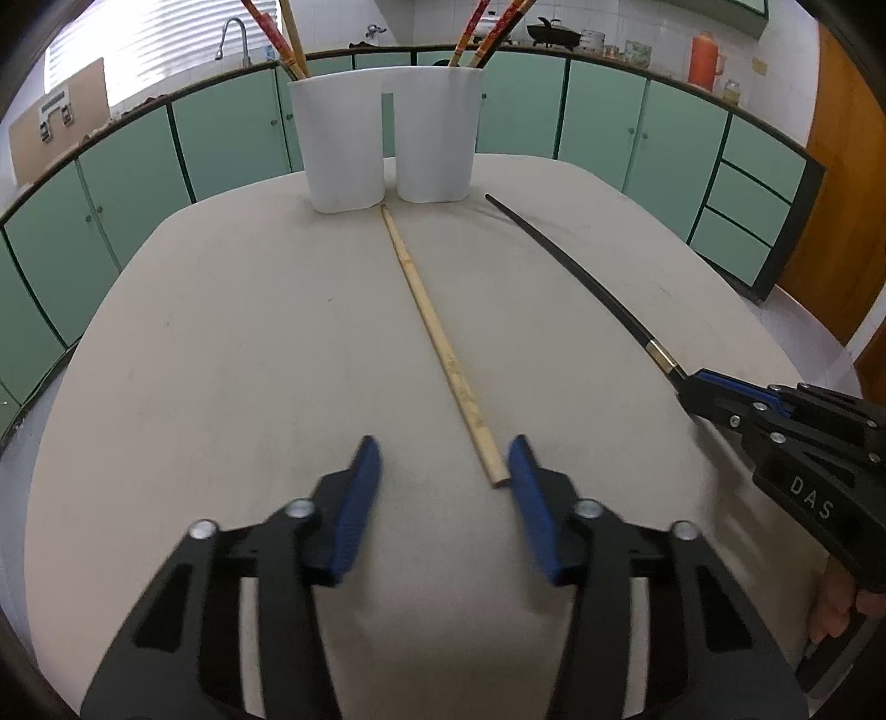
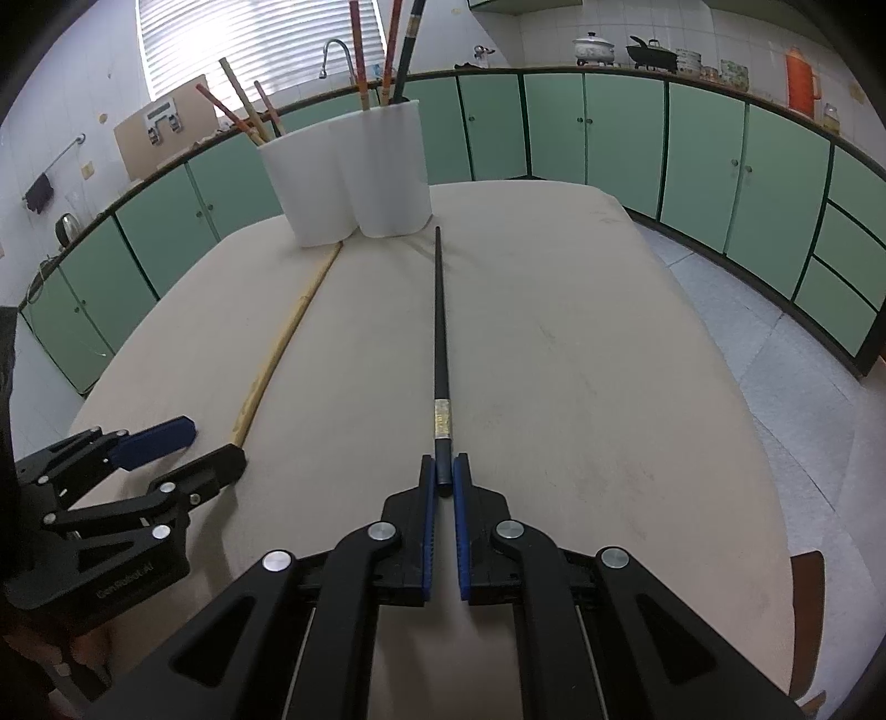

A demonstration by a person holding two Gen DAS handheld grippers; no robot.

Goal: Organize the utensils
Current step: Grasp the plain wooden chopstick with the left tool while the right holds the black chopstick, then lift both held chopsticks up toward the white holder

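Observation:
A long bamboo chopstick (image 1: 437, 343) lies flat on the beige table (image 1: 221, 332), pointing at a white two-cup holder (image 1: 343, 144) that has several chopsticks standing in it. My left gripper (image 1: 443, 446) is open around the near end of the bamboo chopstick; that end lies close to the right-hand pad, and the left-hand pad stands well clear. My right gripper (image 2: 443, 465) is shut on the thick end of a black chopstick (image 2: 440, 332), whose tip reaches toward the holder (image 2: 354, 171). In the right wrist view, the left gripper (image 2: 213, 443) straddles the bamboo chopstick (image 2: 282, 343).
Green cabinets (image 2: 609, 133) ring the room beyond the table, with a sink tap (image 1: 232, 33), pots and an orange flask (image 1: 703, 55) on the counter. The table's right edge drops to a tiled floor (image 2: 775, 360). A hand (image 1: 830, 609) holds the right gripper.

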